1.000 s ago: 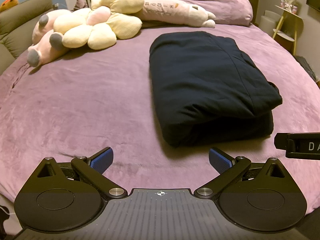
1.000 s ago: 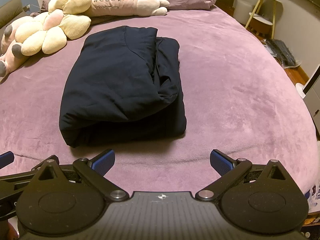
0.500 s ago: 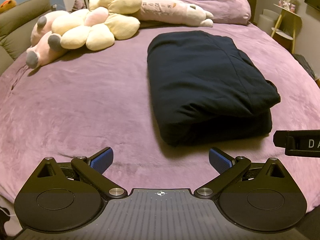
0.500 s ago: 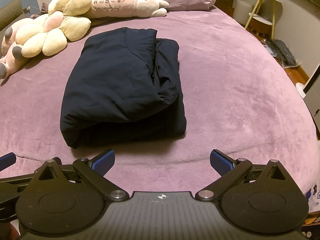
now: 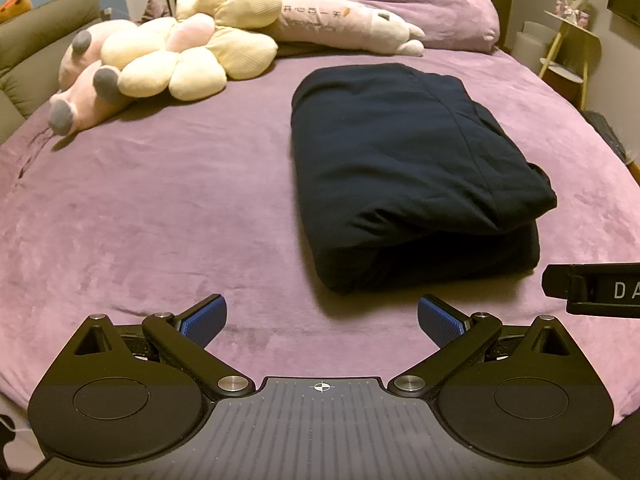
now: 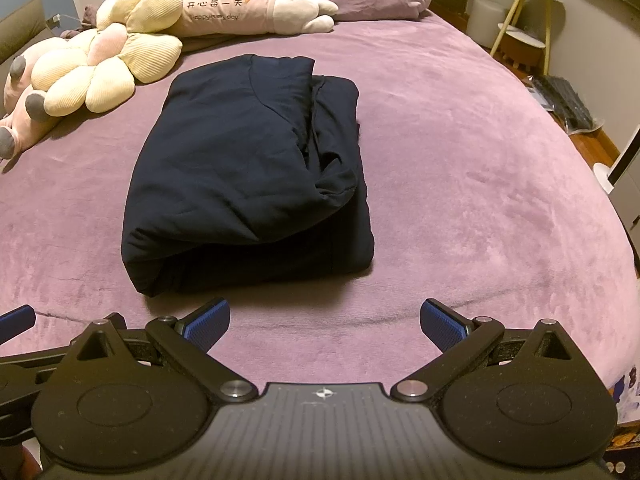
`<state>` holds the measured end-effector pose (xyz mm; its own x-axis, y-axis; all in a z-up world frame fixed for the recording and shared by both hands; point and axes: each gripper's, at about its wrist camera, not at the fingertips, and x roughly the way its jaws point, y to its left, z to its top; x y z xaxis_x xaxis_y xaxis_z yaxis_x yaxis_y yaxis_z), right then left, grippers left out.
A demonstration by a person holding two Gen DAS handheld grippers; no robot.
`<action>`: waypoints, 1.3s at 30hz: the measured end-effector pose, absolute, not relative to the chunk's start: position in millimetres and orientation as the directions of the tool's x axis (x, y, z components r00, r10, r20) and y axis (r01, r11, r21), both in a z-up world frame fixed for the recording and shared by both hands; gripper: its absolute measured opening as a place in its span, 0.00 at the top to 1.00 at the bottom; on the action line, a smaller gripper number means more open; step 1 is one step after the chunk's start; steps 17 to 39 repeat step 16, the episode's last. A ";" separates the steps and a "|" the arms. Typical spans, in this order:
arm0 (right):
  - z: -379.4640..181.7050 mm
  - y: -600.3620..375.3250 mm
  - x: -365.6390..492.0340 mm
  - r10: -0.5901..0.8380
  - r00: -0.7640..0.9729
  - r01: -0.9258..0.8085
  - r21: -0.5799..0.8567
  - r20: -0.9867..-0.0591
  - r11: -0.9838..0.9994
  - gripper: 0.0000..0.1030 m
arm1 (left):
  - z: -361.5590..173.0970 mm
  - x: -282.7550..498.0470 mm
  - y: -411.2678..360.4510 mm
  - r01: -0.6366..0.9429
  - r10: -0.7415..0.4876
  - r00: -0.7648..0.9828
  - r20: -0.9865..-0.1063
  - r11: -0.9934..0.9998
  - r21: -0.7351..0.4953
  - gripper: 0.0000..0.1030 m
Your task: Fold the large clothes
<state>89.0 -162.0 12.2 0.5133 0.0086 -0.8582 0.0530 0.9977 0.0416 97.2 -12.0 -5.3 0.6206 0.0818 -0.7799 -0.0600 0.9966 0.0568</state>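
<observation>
On the bed (image 5: 160, 208) a folded garment (image 5: 408, 168) is laid; short of it, both grippers (image 5: 320, 316) (image 6: 324, 318) are held wide, empty.

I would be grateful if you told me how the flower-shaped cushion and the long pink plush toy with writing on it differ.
The flower cushion is pale yellow with rounded ribbed petals; the long plush toy is pink, slim and printed with text. The flower cushion lies nearer the folded dark garment; the long plush toy lies further back. Both rest on the purple bed.
</observation>
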 end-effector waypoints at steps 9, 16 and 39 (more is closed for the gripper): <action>10.8 -163.5 88.8 0.015 0.512 0.050 0.047 -0.859 0.998 0.02 | -4.4 94.3 -10.1 -0.051 0.062 0.648 -0.759 0.998 0.038 0.00; 9.5 -164.9 87.4 0.017 0.511 0.053 0.051 -0.859 0.997 0.02 | -5.2 94.7 -16.2 -0.033 0.062 0.642 -0.764 0.998 0.053 0.00; 9.5 -164.9 87.4 0.017 0.511 0.053 0.051 -0.859 0.997 0.02 | -5.2 94.7 -16.2 -0.033 0.062 0.642 -0.764 0.998 0.053 0.00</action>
